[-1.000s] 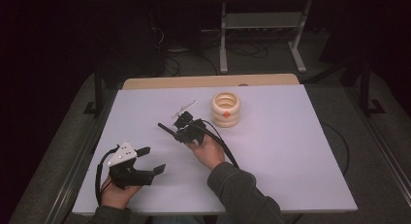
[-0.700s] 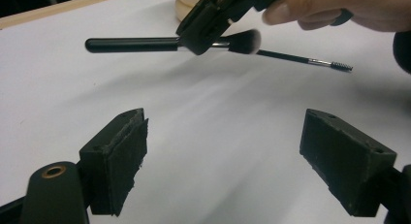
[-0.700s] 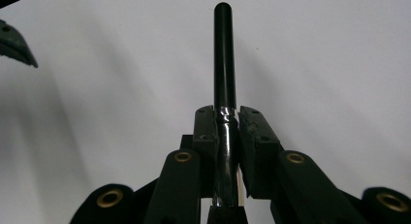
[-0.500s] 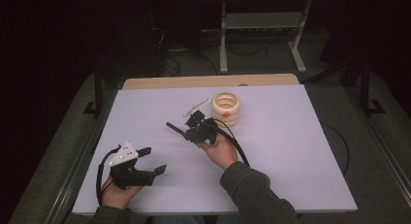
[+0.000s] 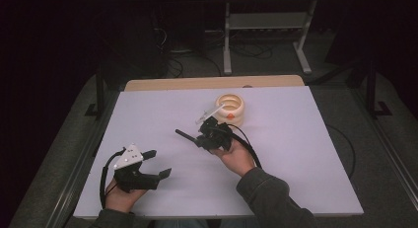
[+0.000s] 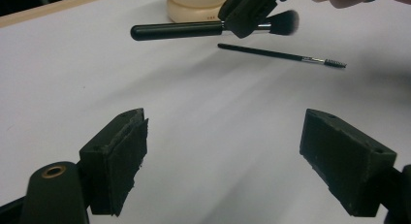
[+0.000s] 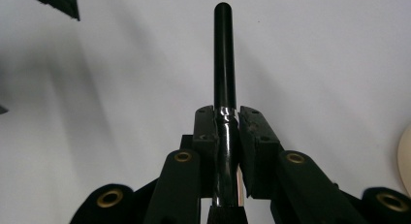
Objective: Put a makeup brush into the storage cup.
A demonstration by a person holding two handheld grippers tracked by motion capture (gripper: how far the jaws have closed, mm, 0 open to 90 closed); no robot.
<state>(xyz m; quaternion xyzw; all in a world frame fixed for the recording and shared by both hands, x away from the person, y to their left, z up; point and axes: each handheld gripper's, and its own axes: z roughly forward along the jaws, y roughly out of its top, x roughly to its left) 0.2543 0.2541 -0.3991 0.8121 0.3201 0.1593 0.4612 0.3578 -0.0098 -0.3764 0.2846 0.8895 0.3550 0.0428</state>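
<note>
White table (image 5: 296, 154) | right tool (image 7: 226, 118) pinching black brush (image 6: 194, 29) | left tool (image 6: 223, 161) spread, empty

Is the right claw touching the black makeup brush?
Touching. In the right gripper view, the right claw has both jaws pressed against the makeup brush handle with no gap; the left gripper view shows the brush held above the table.

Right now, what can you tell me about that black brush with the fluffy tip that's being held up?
The black makeup brush has a long, round, glossy black handle, a short shiny metal collar and a soft dark bristle head. The right gripper clamps it near the collar end, jaws shut on the handle. It lies roughly level, lifted clear of the white table, near the cream ring-shaped holder. A thin black mascara-type wand lies on the table below it, untouched.
</note>
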